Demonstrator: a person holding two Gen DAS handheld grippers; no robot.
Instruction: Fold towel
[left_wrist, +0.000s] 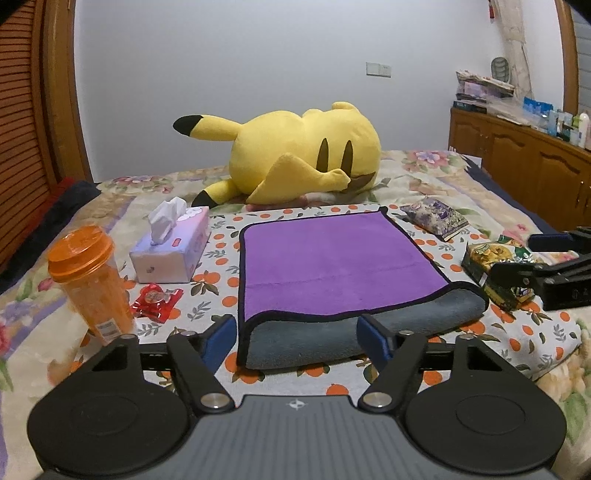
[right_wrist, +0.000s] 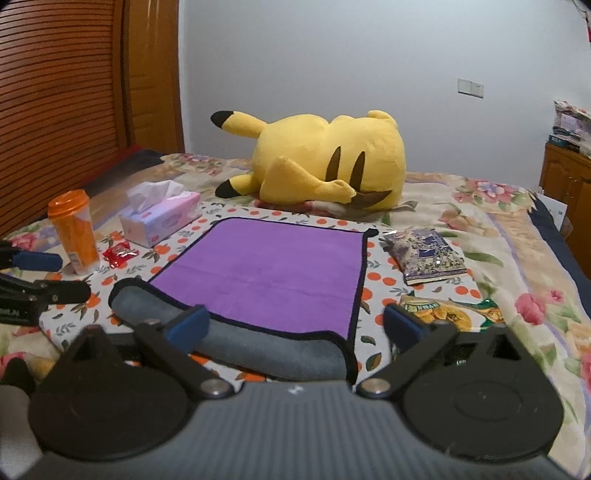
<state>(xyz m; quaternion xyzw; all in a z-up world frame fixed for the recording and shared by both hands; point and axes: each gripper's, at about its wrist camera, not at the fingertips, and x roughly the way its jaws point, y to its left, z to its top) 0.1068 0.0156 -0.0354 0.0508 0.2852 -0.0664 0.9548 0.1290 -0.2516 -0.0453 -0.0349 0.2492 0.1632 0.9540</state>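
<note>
the towel (left_wrist: 340, 258) lay just ahead of both grippers – left gripper (left_wrist: 297, 341) and right gripper (right_wrist: 295, 328) wide open, empty – folded near edge running crosswise.

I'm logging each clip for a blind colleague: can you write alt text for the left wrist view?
A purple towel lies on a bed, its near edge turned over to show grey backing, with the open left gripper empty just before it. An orange cup, tissue box and red packet sit left; a yellow plush lies behind, snack bags and the right gripper at right.
</note>
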